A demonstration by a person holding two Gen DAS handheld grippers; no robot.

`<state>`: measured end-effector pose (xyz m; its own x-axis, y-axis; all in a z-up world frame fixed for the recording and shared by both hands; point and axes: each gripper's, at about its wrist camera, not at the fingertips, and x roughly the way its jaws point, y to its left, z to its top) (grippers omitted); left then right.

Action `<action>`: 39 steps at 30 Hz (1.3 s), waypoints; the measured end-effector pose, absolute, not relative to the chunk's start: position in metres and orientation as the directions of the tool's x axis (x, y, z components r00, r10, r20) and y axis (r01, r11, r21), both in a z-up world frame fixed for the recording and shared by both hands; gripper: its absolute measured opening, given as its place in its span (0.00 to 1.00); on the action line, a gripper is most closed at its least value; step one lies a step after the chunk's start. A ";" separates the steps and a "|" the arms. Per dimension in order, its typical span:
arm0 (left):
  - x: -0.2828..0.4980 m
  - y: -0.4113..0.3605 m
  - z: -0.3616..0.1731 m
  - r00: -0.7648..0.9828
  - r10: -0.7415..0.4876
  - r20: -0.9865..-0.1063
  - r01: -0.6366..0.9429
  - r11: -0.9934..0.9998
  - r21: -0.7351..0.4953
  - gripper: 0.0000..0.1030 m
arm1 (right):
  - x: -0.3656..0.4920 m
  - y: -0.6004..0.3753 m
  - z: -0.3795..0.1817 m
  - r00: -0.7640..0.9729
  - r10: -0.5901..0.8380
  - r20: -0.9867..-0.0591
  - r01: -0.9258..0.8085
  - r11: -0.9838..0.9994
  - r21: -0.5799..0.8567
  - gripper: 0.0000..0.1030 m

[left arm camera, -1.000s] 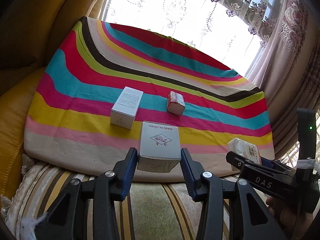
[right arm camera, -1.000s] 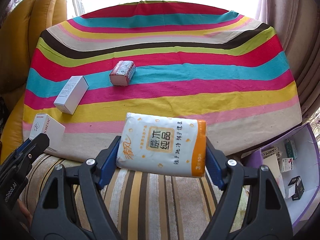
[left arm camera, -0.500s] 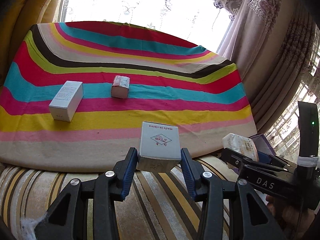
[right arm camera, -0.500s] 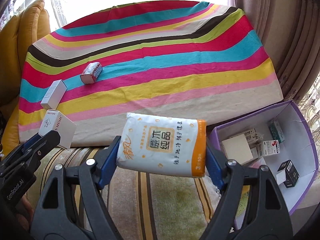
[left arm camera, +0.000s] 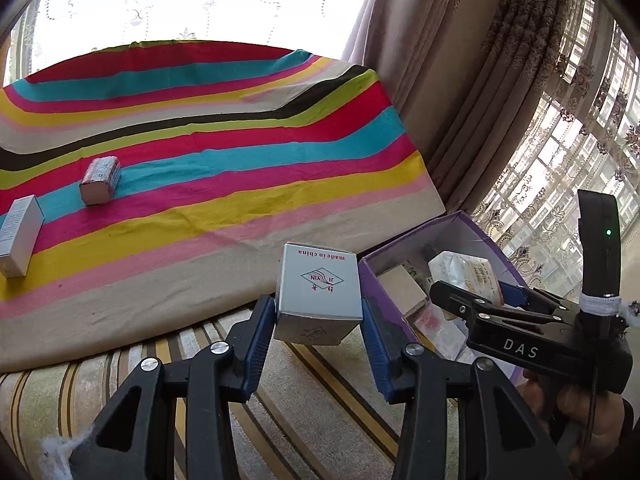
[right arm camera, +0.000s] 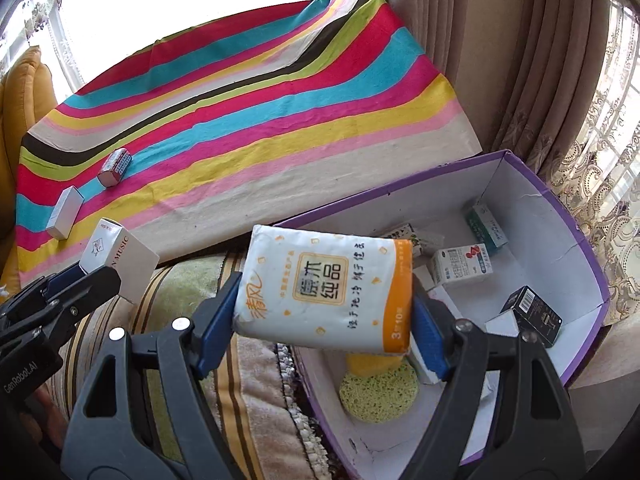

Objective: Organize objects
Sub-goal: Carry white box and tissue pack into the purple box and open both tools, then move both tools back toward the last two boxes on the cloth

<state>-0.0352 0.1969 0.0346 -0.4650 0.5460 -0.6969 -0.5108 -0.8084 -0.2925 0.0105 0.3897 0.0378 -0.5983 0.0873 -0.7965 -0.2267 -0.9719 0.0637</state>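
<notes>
Both grippers have swung from the striped cloth [right arm camera: 248, 120] toward the purple box [right arm camera: 560, 216] at right, so we hold the right gripper [right arm camera: 322, 330] clamped on the tissue pack [right arm camera: 324, 288] and the left gripper [left arm camera: 318, 334] clamped on the white carton [left arm camera: 318, 290] until each is over the box, then lower before opening.

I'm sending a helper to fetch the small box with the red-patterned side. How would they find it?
Look at the striped cloth spread over the sofa. Two small boxes lie near its left end; the red-patterned box is the farther one, on the teal stripe. Its neighbour, the plain white box, is taller and has no red on it.
</notes>
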 end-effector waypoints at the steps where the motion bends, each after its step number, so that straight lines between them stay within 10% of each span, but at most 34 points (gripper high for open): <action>1: -0.033 0.205 0.035 -0.454 0.553 -0.698 -0.529 -0.798 -0.288 0.44 | 0.014 0.398 0.037 -0.596 0.092 -0.797 -0.238 -0.969 0.066 0.77; 19: 0.001 0.306 0.030 -0.224 0.643 -0.732 -0.754 -0.591 -0.288 0.48 | 0.062 0.504 0.026 -0.549 0.221 -0.806 -0.440 -0.897 0.054 0.78; 22: 0.003 0.308 0.029 -0.222 0.637 -0.738 -0.757 -0.590 -0.281 0.60 | 0.064 0.509 0.028 -0.558 0.225 -0.799 -0.448 -0.892 0.061 0.87; 39: -0.019 0.257 0.028 -0.337 0.606 -0.721 -0.647 -0.705 -0.290 0.63 | 0.054 0.469 0.034 -0.601 0.127 -0.789 -0.326 -0.940 0.097 0.90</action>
